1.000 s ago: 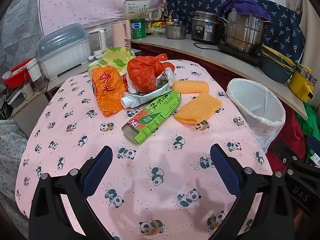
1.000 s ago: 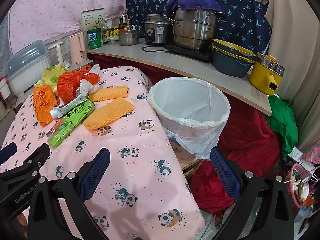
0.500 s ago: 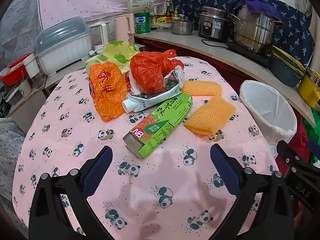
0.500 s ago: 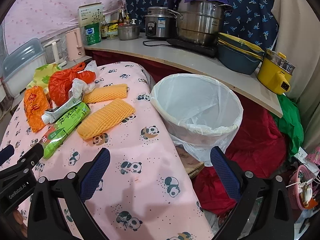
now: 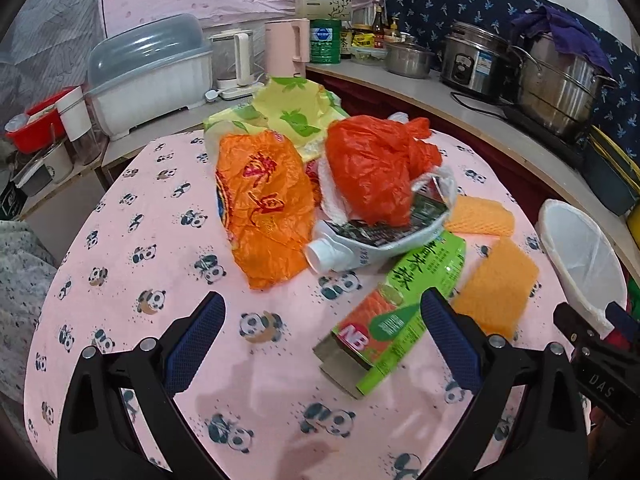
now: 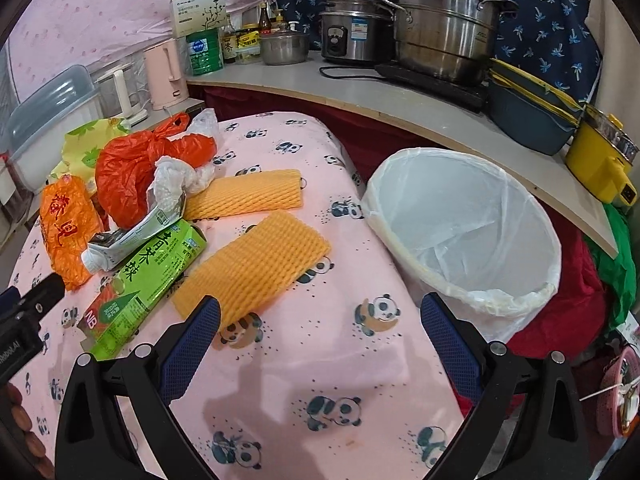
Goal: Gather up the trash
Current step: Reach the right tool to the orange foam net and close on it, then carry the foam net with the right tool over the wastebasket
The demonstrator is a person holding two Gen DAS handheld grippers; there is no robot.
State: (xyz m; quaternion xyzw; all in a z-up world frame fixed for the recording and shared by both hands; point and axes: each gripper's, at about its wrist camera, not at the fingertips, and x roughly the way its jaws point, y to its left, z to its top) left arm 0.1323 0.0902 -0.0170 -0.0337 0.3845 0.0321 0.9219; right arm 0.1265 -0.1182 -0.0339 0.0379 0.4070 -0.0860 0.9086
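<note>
Trash lies heaped on a table with a pink panda cloth (image 5: 160, 264): an orange wrapper (image 5: 264, 208), a red plastic bag (image 5: 376, 168), a crushed white carton (image 5: 372, 240), a green carton (image 5: 400, 316) (image 6: 144, 280) and two orange foam nets (image 6: 256, 268) (image 6: 244, 196). A bin with a white liner (image 6: 472, 240) (image 5: 580, 256) stands at the table's right edge. My left gripper (image 5: 322, 328) is open just short of the green carton. Over the cloth, my right gripper (image 6: 320, 328) is open between the nearer foam net and the bin. Neither holds anything.
A yellow-green bag (image 5: 292, 116) lies behind the pile. A curved counter (image 6: 400, 104) behind the table carries steel pots (image 6: 448, 32), a rice cooker, a pink kettle (image 5: 288, 46), jars and a yellow pot (image 6: 604, 160). A white covered dish rack (image 5: 148, 76) stands at far left.
Both grippers have moved forward toward the trash pile, which now looks larger and closer. Both stay open and nothing on the table has shifted.
</note>
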